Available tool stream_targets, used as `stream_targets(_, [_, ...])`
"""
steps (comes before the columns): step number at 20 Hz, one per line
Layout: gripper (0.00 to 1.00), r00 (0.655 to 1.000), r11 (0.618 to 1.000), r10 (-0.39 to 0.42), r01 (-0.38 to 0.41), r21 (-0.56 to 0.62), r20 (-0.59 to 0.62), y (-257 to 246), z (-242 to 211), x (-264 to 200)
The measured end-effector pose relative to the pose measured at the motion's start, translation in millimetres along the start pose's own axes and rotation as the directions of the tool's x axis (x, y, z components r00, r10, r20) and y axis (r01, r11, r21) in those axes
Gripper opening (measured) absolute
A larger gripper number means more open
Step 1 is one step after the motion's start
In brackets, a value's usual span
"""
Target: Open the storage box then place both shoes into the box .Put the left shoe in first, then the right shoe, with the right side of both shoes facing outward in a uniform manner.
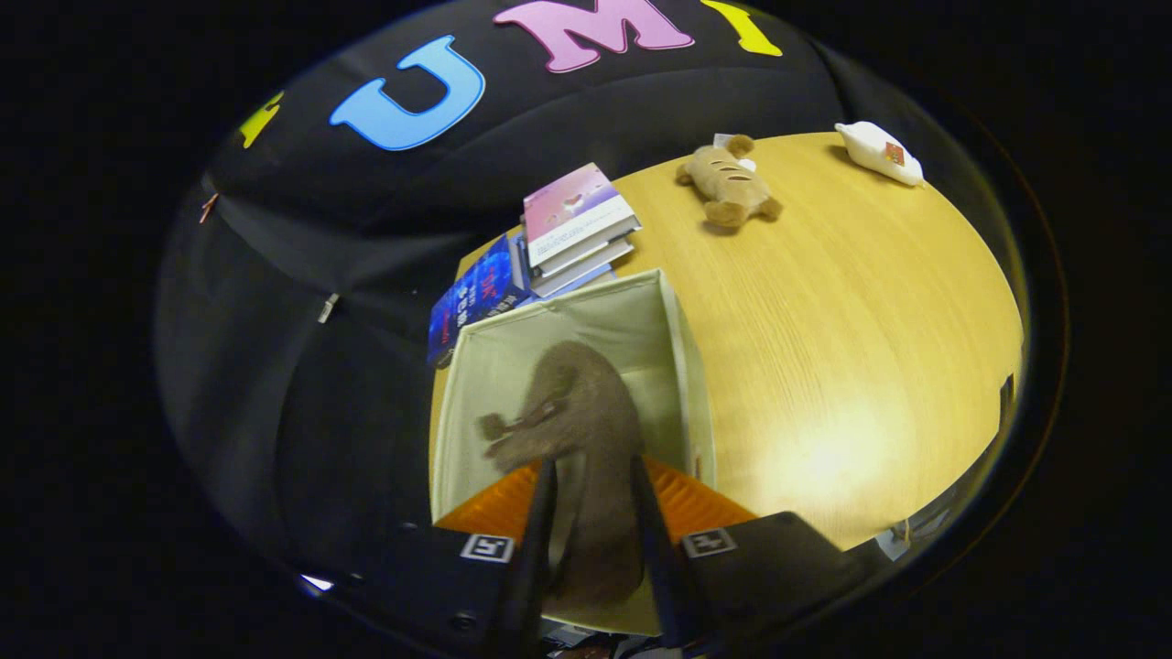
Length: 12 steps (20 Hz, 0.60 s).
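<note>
A brown suede shoe (586, 421) with a small bow hangs between my fingers over the open cream fabric storage box (682, 357). My gripper (593, 513) is shut on the shoe's heel end, and the shoe's toe points down into the box. The box stands on the wooden table (851, 329) against the black wall, with its top open. I cannot tell whether another shoe lies inside, since the held shoe hides most of the box floor.
A stack of books (577, 229) lies just beyond the box, with a blue book (476, 302) leaning beside it. A plush toy (728, 183) and a white object (879, 154) lie farther back on the table.
</note>
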<state>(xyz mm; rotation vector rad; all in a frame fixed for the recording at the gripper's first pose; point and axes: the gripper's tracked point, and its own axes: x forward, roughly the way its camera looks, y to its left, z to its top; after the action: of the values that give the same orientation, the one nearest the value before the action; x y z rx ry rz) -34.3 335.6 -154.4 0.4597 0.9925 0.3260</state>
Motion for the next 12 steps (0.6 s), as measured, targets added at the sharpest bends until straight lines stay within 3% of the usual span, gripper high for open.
stream_targets(1, [0.63, 1.000, 0.999, 0.020, -0.020, -0.036, 0.020, 7, 2, -8])
stream_targets(4, [0.98, 0.995, 0.988, 0.055, -0.041, -0.151, 0.088, 10, 13, -38])
stream_targets(12, [0.99, 0.974, 0.970, 0.042, 0.014, -0.243, 0.224, -58, 48, -107])
